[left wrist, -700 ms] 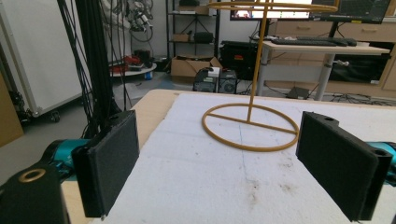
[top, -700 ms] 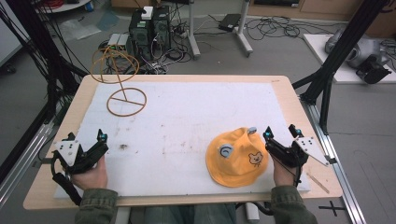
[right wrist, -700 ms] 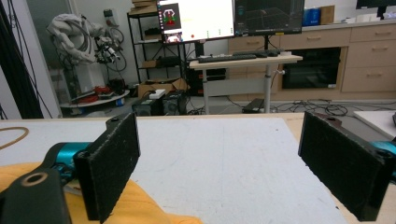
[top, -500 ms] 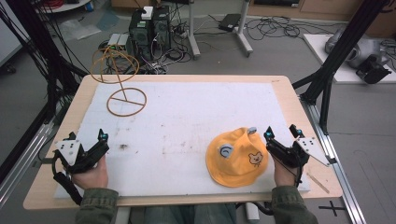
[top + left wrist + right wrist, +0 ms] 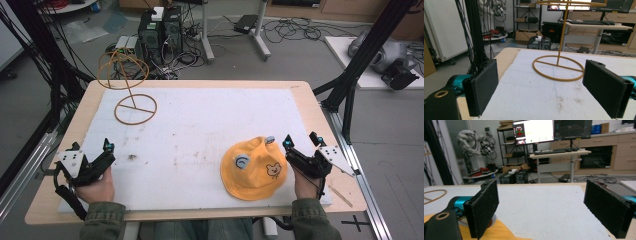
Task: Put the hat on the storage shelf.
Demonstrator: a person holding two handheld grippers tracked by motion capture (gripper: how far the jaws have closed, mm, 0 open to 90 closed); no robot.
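From the high view, a yellow hat [image 5: 254,169] lies on the white sheet [image 5: 200,135] that covers the wooden surface [image 5: 310,107], near the person and to the right. It looks like soft cloth, light and floppy, so I judge it will sag and fold when lifted instead of keeping its shape. The brim at its right edge, just beside the right tool [image 5: 300,142], seems the easiest place to pinch; the crown would likely crumple. It carries a small bear face on the near right side and a grey-blue round patch on the left; I can read no writing or brand on it. The right tool is released, jaws spread, holding nothing. The left tool [image 5: 106,148] sits near the left edge, well apart from the hat, also released and empty. A wire stand [image 5: 131,95] of yellow-brown rings on a thin post is at the far left.

In the left gripper view, the two black jaws stand wide apart over the white sheet, and the wire stand rises ahead between them.

In the right gripper view, the jaws are again wide apart, with the hat's yellow cloth at the near left, under the left jaw. A monitor [image 5: 533,131] glows far off, its text too small to read.
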